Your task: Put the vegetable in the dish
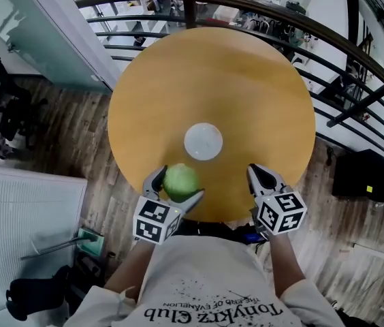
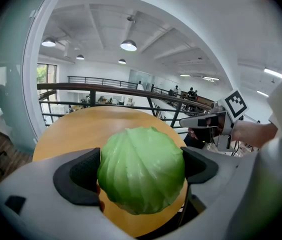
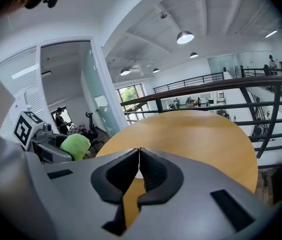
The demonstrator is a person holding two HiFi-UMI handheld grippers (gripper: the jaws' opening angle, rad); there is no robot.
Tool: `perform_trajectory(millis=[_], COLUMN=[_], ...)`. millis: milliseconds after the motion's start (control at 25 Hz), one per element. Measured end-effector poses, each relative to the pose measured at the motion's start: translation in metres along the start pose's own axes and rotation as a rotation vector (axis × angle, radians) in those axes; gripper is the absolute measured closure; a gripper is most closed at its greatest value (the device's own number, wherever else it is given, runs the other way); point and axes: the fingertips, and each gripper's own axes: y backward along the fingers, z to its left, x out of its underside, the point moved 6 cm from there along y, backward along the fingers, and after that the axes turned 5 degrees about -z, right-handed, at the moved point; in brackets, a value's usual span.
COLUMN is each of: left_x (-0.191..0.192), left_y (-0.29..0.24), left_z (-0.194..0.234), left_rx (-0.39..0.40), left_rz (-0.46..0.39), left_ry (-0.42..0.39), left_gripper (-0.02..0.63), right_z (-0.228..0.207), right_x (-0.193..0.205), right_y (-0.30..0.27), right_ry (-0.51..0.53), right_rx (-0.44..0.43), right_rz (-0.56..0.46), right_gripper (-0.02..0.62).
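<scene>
A round green cabbage [image 1: 180,180] is held between the jaws of my left gripper [image 1: 176,186] above the near edge of the round wooden table [image 1: 246,94]. In the left gripper view the cabbage [image 2: 142,170] fills the gap between both pads. A small white dish [image 1: 203,142] lies on the table, just beyond the cabbage and a little to its right. My right gripper [image 1: 261,177] hovers at the table's near right edge, its jaws pressed together with nothing in them [image 3: 139,171]. From the right gripper view the cabbage [image 3: 75,145] shows at the left.
A dark metal railing [image 1: 328,53] curves behind and to the right of the table. A black box [image 1: 361,176] sits on the wooden floor at right. Office chairs [image 1: 11,114] stand at left.
</scene>
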Motion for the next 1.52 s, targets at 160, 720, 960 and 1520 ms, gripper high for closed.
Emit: perform_trajectory(millis=[160, 720, 960, 1520], left_x=[-0.004, -0.010, -0.006, -0.002], left_y=[-0.009, -0.055, -0.076, -0.128], left_z=[0.007, 0.030, 0.038, 0.068], left_rx=[0.017, 0.059, 0.066, 0.067], left_rz=[0.022, 0.072, 0.103, 0.142], left_ry=[-0.025, -0.061, -0.071, -0.075], left_gripper=[0.115, 0.115, 0.115, 0.115], right_z=[-0.001, -0.012, -0.021, -0.050], right_x=[0.000, -0.001, 0.003, 0.016], right_y=[-0.005, -0.034, -0.052, -0.097], right_ry=[-0.005, -0.017, -0.016, -0.059], right_rx=[0.022, 0.048, 0.048, 0.087], right_rz=[0.007, 0.019, 0.043, 0.052], right_gripper=[0.569, 0.569, 0.569, 0.570])
